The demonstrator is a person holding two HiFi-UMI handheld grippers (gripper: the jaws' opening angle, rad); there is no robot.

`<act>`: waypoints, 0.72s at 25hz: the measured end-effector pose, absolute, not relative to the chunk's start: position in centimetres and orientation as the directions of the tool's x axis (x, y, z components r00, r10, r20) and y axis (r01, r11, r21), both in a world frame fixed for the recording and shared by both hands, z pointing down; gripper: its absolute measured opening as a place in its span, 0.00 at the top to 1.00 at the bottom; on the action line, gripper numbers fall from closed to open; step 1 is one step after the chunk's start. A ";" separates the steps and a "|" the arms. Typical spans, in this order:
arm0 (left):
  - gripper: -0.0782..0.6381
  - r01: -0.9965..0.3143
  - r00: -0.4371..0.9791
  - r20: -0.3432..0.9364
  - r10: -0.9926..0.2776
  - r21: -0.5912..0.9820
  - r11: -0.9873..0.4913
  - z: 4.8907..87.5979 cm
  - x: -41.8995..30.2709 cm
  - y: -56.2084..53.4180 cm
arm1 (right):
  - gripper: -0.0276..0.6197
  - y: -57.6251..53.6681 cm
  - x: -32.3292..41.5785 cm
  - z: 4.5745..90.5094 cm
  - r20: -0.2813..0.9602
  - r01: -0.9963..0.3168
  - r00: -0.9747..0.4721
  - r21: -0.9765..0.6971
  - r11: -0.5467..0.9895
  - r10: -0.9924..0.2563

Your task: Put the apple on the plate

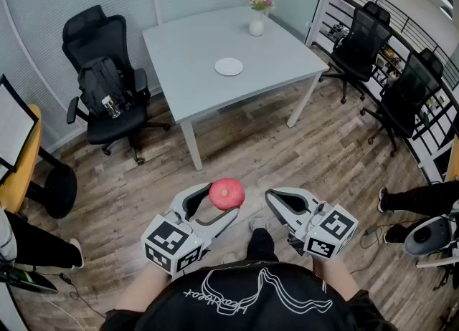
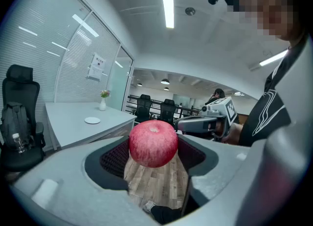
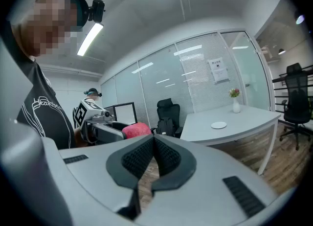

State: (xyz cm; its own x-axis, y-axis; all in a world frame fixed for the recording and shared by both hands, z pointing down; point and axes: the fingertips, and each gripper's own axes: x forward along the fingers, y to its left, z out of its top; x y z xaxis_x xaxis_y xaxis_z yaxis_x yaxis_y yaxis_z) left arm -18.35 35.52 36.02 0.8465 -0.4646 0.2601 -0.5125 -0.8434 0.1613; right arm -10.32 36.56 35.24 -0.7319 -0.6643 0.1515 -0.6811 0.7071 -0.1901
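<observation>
Head view is showing the person standing on a wooden floor (image 1: 237,143), well apart from the grey worktop (image 1: 186,50), with both arms reaching forward at about waist level. The left claw (image 1: 224,200) is clamping the red apple (image 1: 226,193) between its two widely spread jaws, and the fruit is hanging in the air above the floor, not resting on anything. Left gripper view is confirming the grip: the ribbed pads are pressing against both sides of the apple, whose stem dimple is facing up and slightly toward the camera. The right claw (image 1: 271,197) is hovering just beside the left one, on the apple's right, and is carrying nothing. Right gripper view is showing its dark pads meeting at the tips, so its jaws are sitting together with nothing between them.

The white plate (image 1: 229,66) is lying empty near the middle of the worktop, far from the apple. A white vase of flowers (image 1: 257,18) is standing near the worktop's far edge, well apart from the plate. A black office chair (image 1: 100,64) with a backpack (image 1: 102,82) on its seat is sitting to the left of the worktop, and more black chairs are standing along the right.
</observation>
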 end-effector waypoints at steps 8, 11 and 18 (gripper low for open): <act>0.45 -0.510 0.849 0.261 -0.460 0.176 -0.842 36.4 -16.7 35.0 | 0.94 36.3 -8.9 36.0 0.149 -0.677 -0.735 -0.222 0.701 -0.662; 0.45 -0.506 0.851 0.266 -0.453 0.184 -0.842 37.1 -15.8 34.6 | 0.94 35.9 -7.9 36.7 0.139 -0.671 -0.737 -0.263 0.693 -0.661; 0.45 -0.501 0.852 0.289 -0.437 0.201 -0.842 38.1 -13.4 33.3 | 0.94 34.6 -6.3 36.7 0.083 -0.629 -0.765 -0.306 0.714 -0.638</act>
